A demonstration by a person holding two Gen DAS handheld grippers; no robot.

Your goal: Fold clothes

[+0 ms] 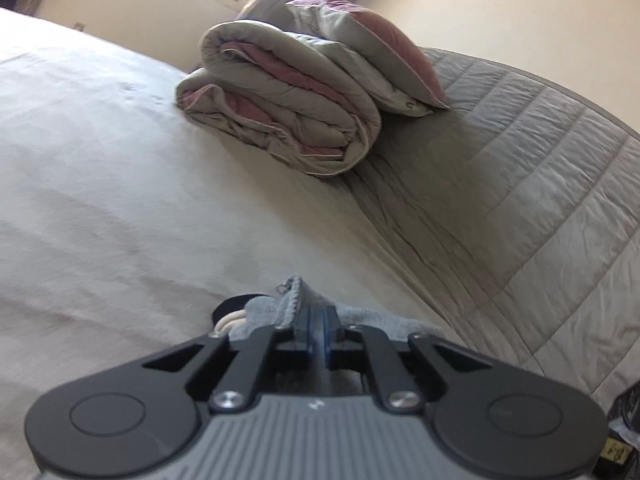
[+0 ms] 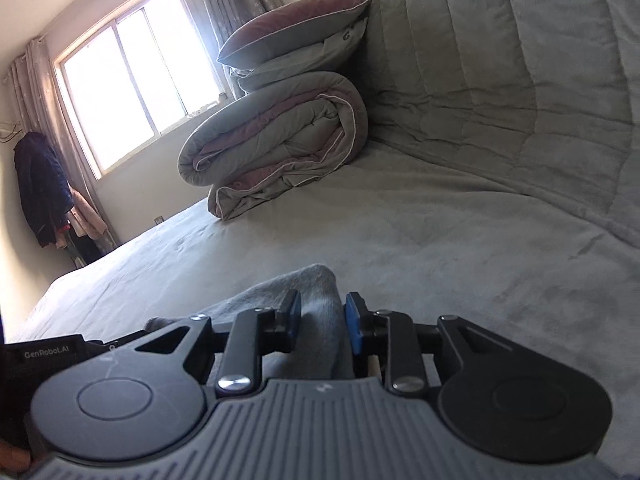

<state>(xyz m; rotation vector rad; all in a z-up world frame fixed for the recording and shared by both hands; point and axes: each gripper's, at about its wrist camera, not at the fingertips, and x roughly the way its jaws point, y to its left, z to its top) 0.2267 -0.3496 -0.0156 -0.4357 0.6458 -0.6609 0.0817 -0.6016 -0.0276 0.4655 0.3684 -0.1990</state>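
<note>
A grey knit garment (image 1: 260,314) lies bunched on the bed just ahead of both grippers. My left gripper (image 1: 319,314) is shut on a thin edge of it, the blue pads almost touching. In the right wrist view the same grey garment (image 2: 280,286) rises in a thick fold between the blue pads (image 2: 295,312), and my right gripper (image 2: 322,310) is shut on that fold. A dark part with pale cords (image 1: 231,314) peeks out beside the fabric at the left. Most of the garment is hidden under the gripper bodies.
A folded grey and pink quilt (image 1: 280,116) with a pillow (image 1: 372,48) on top sits farther back on the pale bed sheet (image 1: 120,168). A quilted grey cover (image 1: 528,168) rises at the right. Window (image 2: 132,80) and hanging dark jacket (image 2: 40,188) stand beyond the bed.
</note>
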